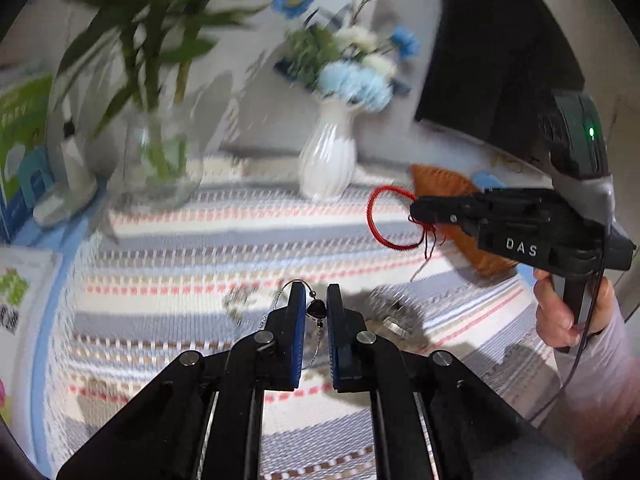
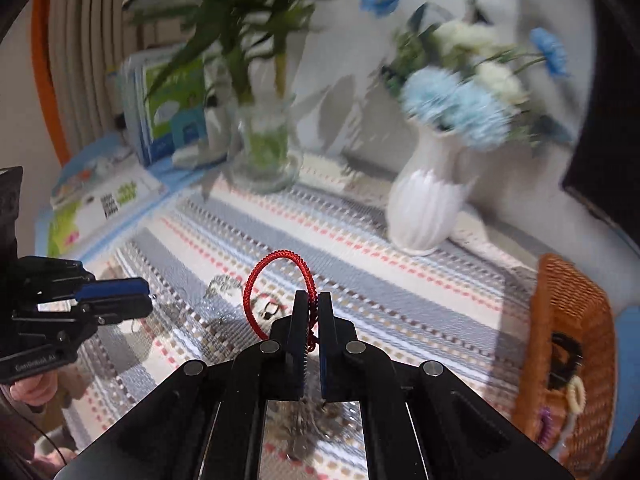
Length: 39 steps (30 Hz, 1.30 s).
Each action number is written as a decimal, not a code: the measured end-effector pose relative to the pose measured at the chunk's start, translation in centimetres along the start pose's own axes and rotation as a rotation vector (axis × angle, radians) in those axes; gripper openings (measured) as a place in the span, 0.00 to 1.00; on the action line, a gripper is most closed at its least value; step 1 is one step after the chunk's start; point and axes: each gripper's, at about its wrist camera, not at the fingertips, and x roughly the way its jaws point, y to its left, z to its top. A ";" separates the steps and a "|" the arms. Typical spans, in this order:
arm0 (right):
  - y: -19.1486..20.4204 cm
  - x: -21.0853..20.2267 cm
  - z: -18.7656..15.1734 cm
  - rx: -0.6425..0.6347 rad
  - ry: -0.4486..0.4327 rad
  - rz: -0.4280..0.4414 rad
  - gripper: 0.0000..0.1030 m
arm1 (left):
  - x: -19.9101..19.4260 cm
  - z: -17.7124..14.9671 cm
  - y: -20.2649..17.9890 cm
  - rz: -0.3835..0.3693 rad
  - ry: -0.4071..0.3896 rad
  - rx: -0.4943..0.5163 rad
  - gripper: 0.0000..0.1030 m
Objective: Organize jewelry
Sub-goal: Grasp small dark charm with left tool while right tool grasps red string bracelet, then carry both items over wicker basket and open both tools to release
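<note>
So both views are pretty motion-blurred, but the main stuff reads fine. The right hand-held gripper (image 2: 313, 300) has its jaws pinched together on a red cord bracelet (image 2: 276, 276), which loops up and to the left of the fingertips, lifted off the striped cloth (image 2: 360, 256) covering the tabletop; in the left wrist view you can see the same red loop sticking out from the tip, with loose thread ends dangling under it. The left hand-held gripper (image 1: 316, 300) is closed nearly all the way on a thin silver chain (image 1: 280, 300) with a small dark heart pendant (image 1: 317, 307) sitting right between the pads, held above the cloth. More silvery jewelry (image 2: 218, 286) lies on the cloth between the two grippers, too smeared to say what each piece is. A woven orange basket (image 2: 568, 320) sits at the right edge of the tabletop with some dark and pale bits inside, well apart from the left gripper. At the back there's a white ribbed vase (image 2: 428, 204) with blue and white flowers, a glass vase (image 2: 266, 156) of green stems to its left, and some books (image 2: 108, 196) in the far left corner.
</note>
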 end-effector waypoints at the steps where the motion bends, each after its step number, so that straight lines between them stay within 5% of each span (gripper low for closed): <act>1: -0.4 -0.8 0.0 0.014 -0.012 -0.004 0.04 | -0.2 0.5 -0.4 -0.011 -0.007 0.010 0.08; 5: -2.3 -4.5 -0.1 0.064 -0.066 -0.053 0.04 | -0.9 3.4 -2.5 -0.146 -0.040 0.043 0.08; 11: -7.1 -8.9 -1.6 0.202 -0.102 -0.202 0.04 | 0.4 7.4 -7.3 -0.251 -0.043 0.121 0.08; 21: -19.1 -10.6 -6.9 0.577 -0.107 -0.355 0.04 | 9.1 12.4 -18.3 -0.372 -0.003 0.239 0.08; 27: -24.0 -8.9 -10.6 0.745 -0.090 -0.391 0.04 | 16.2 12.0 -22.6 -0.448 0.101 0.257 0.08; 31: -25.1 -8.2 -12.0 0.754 -0.089 -0.497 0.04 | 19.5 10.7 -24.5 -0.499 0.156 0.303 0.08; 39: -26.4 -6.9 -13.1 0.811 -0.048 -0.411 0.07 | 22.0 9.0 -26.5 -0.523 0.215 0.337 0.10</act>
